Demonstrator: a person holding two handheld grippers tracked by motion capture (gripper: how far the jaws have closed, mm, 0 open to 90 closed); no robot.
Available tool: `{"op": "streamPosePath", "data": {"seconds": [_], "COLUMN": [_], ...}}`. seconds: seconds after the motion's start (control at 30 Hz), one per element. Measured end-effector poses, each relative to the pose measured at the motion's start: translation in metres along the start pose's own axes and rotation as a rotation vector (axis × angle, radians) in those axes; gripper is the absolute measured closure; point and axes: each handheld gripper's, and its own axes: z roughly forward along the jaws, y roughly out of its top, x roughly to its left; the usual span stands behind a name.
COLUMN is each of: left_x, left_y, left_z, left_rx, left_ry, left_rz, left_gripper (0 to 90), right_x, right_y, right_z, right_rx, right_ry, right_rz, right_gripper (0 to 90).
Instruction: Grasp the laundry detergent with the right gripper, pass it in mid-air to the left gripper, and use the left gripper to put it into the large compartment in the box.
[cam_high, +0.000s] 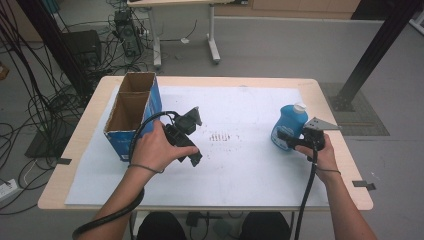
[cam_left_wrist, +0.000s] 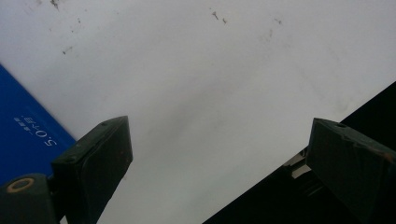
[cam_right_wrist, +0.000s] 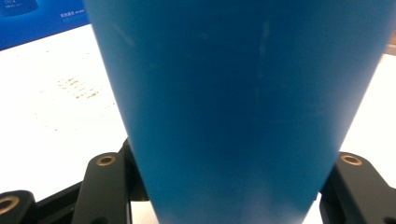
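Blue plastic of the bottle (cam_right_wrist: 233, 107) sits right up against the lens in the right gripper view, with a black jaw hugging each flank, so the right gripper (cam_high: 289, 140) is clamped on the bottle's body. From the high view the bottle (cam_high: 290, 125) stands upright on the white sheet (cam_high: 240, 165) at the right side of the table (cam_high: 345, 165), white cap on top, the gripper coming at it level from the person's side and gripping low on the body. The left gripper (cam_high: 196, 156) hangs just beside the blue cardboard box (cam_high: 131, 117) at the table's left, jaws spread wide with nothing between them, bare paper and a corner of the box showing in the left gripper view

Judging from this, the step in hand is lifting the bottle, and the open-topped box, well apart to the left, looks like the likely place for it. Doing it well calls for a few things: the grip is low on a tall, tapered, smooth body, so the bottle could tip or slide in the jaws; lift straight up first and slowly, keep it upright, and hold the squeeze firm without crushing the soft wall. Carry it high enough to pass the box's rim, then lower it into one compartment. Keeping the left gripper near the box looks sensible, ready to steady the cardboard if it shifts
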Motion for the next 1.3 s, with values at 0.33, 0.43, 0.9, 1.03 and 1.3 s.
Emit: {"op": "streamPosePath", "data": {"seconds": [0.33,0.43,0.9,1.03,1.3], "left_x": [-0.0003,-0.0005,0.0004,0.0008,0.0003], "left_y": [-0.0001,0.0001,-0.0011,-0.0007,0.0002], "left_z": [0.001,0.0009,0.0002,0.001,0.0004], "left_rx": [0.001,0.001,-0.005,-0.001,-0.003], "left_ry": [-0.003,-0.003,-0.004,-0.003,-0.007], "left_rz": [0.001,0.002,-0.001,-0.002,0.0], "left_gripper": [7.6,7.6,7.6,7.6,7.6], "right_x": [0.0006,0.0009,0.0016,0.0012,0.0008], "right_y": [-0.0013,-0.0018,-0.0019,-0.002,-0.0021], "right_z": [-0.0001,-0.0001,-0.0002,-0.0002,-0.0003], "right_rx": [-0.005,-0.007,-0.008,-0.008,-0.007], "right_ry": [-0.001,-0.002,-0.005,-0.004,-0.002], "right_rz": [-0.005,-0.002,0.0,-0.002,-0.001], "right_gripper": [41.7,41.7,41.7,41.7,41.7]}}
